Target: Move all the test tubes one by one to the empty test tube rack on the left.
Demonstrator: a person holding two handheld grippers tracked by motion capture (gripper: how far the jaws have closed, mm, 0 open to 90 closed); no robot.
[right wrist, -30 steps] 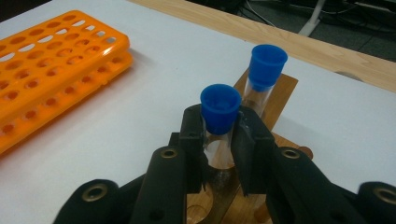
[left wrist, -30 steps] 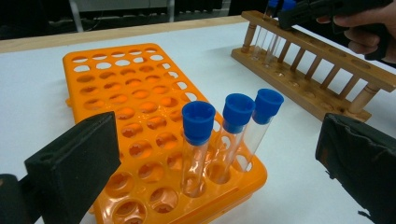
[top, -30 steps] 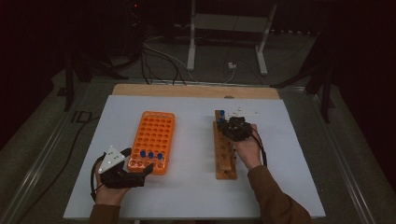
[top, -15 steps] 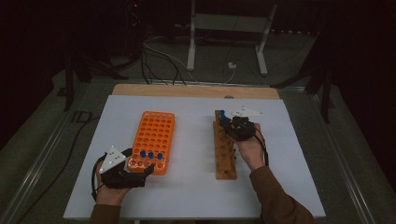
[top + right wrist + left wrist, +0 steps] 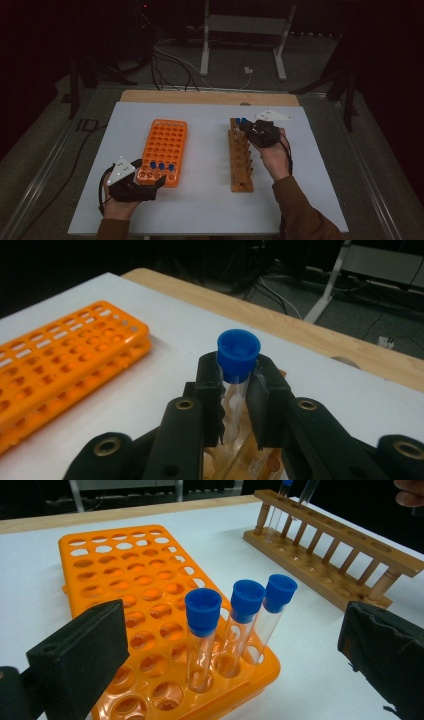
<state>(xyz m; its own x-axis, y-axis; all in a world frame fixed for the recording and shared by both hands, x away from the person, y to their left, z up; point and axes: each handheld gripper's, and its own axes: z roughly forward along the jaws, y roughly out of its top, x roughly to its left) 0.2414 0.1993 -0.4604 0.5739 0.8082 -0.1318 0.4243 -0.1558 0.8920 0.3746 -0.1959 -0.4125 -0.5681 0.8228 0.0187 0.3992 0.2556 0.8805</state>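
Care is needed now, because the right tongs (image 5: 233,400) are closed tight on a test tube (image 5: 235,375) just under its blue cap, above the far end of the wooden rack (image 5: 241,160). I think the tube is being lifted out of that rack, so it should go straight up until its bottom is free of the hole, without tilting, or the glass could catch on the upper bar. The grip should stay below the cap, not on it, since the cap may slip off.

The left tongs (image 5: 225,645) stand wide open and hold nothing; they wait at the near end of the orange rack (image 5: 165,150), where three capped tubes (image 5: 235,625) stand in a row.

The tube itself is clear and thin, looks empty, and has a round blue cap. A second tube (image 5: 276,507) stands in the wooden rack on the white worktop (image 5: 210,200).
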